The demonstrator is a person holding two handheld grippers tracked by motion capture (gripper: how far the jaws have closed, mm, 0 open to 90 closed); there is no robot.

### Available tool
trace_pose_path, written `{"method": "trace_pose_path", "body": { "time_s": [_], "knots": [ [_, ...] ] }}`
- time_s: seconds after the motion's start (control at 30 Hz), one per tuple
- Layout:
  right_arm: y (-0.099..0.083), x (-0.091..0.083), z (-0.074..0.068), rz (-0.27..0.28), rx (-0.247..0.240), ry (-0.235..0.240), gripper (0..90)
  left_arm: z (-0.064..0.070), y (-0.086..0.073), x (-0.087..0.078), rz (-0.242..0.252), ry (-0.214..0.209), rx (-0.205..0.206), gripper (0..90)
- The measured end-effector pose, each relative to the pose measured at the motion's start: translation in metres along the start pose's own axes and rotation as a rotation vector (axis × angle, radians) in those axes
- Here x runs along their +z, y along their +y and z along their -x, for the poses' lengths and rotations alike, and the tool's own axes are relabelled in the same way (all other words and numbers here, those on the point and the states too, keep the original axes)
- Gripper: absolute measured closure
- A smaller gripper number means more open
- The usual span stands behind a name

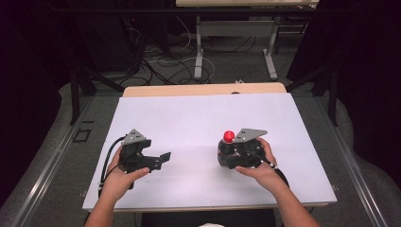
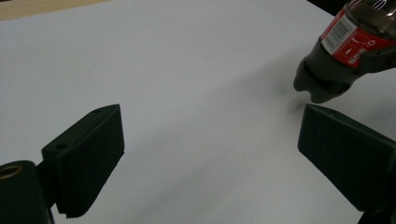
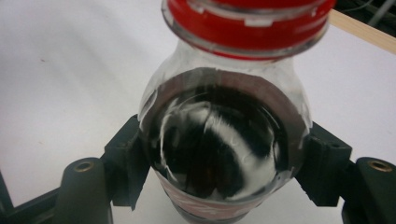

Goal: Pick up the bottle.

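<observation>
Clamping one bottle [image 3: 224,140]; two grippers

Bottle [image 3: 219,140] – dark, near-black liquid, clear plastic, red cap [image 1: 229,135], red label w/ white barcode patch [image 2: 348,39]. Grippers [image 1: 161,158] black w/ grey top plates. Table [image 1: 198,118] – plain white, light wood edge at the far side.

White table top [image 1: 198,118] w/ wood edge at far side, grey floor [image 1: 227,71] beyond w/ tangled cables [image 1: 156,61], second table's metal legs [image 1: 198,47] at back (surroundings dark, black curtains).
</observation>
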State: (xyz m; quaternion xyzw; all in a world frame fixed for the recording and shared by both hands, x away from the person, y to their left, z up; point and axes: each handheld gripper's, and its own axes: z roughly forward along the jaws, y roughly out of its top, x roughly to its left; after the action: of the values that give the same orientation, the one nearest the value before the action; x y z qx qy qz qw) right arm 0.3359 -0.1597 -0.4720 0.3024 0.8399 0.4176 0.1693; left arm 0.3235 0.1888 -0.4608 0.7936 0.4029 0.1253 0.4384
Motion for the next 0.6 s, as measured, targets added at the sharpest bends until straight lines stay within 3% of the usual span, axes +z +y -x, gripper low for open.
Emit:
{"method": "trace_pose_path", "body": {
  "time_s": [0.2, 0.33, 0.5, 0.6],
  "knots": [
    [0.004, 0.008, -0.011, -0.026, -0.032, 0.044, 29.2, 0.013, 0.010, 0.004, 0.025, -0.042, 0.022, 13.9],
    [0.004, 0.011, -0.018, -0.022, -0.051, 0.063, 29.2, 0.021, 0.020, 0.006, 0.032, -0.051, 0.061, 16.3],
    [0.003, 0.011, -0.025, -0.027, -0.070, 0.076, 29.2, 0.036, 0.036, 0.007, 0.041, -0.111, 0.118, 16.6],
    [0.004, 0.012, -0.028, -0.026, -0.072, 0.076, 29.2, 0.042, 0.041, 0.008, 0.042, -0.118, 0.138, 17.0]
  ]
}}
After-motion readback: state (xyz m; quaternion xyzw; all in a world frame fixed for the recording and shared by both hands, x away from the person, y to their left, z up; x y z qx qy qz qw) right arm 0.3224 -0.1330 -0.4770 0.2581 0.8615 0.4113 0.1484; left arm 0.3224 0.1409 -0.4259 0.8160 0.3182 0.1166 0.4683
